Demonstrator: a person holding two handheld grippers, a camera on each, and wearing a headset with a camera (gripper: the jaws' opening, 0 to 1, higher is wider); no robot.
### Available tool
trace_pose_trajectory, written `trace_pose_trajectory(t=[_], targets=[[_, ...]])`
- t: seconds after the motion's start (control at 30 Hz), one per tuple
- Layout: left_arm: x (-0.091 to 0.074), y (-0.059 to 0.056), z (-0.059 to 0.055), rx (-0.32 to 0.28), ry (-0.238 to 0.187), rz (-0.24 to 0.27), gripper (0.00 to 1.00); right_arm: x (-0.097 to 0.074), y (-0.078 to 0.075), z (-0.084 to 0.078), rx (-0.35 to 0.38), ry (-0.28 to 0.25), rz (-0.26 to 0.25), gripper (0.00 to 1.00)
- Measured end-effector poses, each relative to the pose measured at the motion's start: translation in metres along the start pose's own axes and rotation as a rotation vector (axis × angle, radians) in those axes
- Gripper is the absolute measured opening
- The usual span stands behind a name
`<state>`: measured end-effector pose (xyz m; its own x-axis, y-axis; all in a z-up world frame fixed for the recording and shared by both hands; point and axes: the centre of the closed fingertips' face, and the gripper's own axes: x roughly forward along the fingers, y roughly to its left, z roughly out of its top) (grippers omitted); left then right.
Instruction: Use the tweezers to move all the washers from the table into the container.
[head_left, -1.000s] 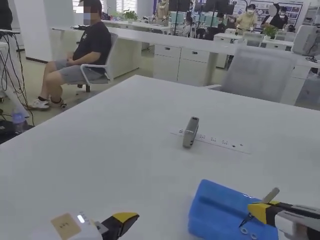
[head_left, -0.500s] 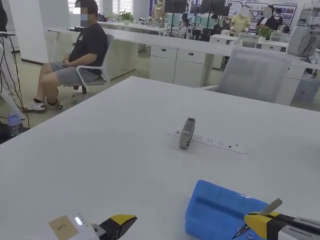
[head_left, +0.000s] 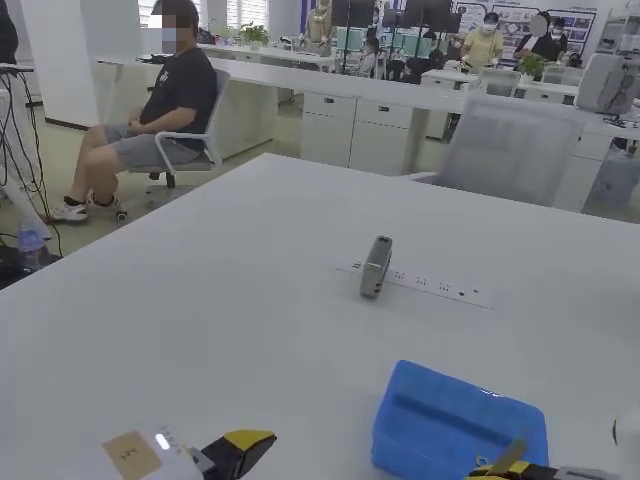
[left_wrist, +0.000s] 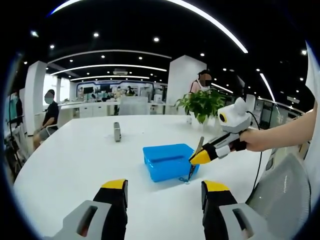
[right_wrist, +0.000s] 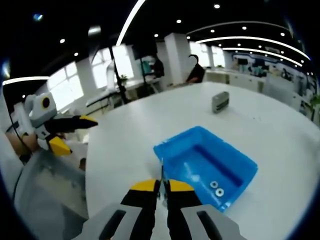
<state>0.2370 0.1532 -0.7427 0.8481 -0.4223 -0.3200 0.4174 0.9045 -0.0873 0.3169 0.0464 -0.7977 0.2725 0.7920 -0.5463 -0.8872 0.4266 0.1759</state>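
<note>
Right tongs (head_left: 498, 470) had sunk to the bottom edge of the head view since a second ago, when they stood higher over the near side of the blue container (head_left: 460, 425). They were pressed together on the tweezers (right_wrist: 162, 174), pinching them well back so the thin tip reached forward and down. In the left gripper view that tip hung just at the container's near corner. Two washers (right_wrist: 216, 188) lay inside the container, close to one wall, side by side. Left tongs (left_wrist: 165, 192) stood spread and empty, low over the white tabletop (head_left: 250, 300), well apart from the container. They were probably parked there to stay clear. Washers left on the tabletop: could not tell.
</note>
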Motion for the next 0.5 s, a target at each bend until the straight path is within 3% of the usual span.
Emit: trace_pose_trajectory(t=[0.5], targets=[[-0.0005, -0.0006, -0.0007, 0.007, 0.005, -0.002, 0.57, 0.0069, 0.0020, -0.0104, -0.089, 0.058, -0.001, 0.03]])
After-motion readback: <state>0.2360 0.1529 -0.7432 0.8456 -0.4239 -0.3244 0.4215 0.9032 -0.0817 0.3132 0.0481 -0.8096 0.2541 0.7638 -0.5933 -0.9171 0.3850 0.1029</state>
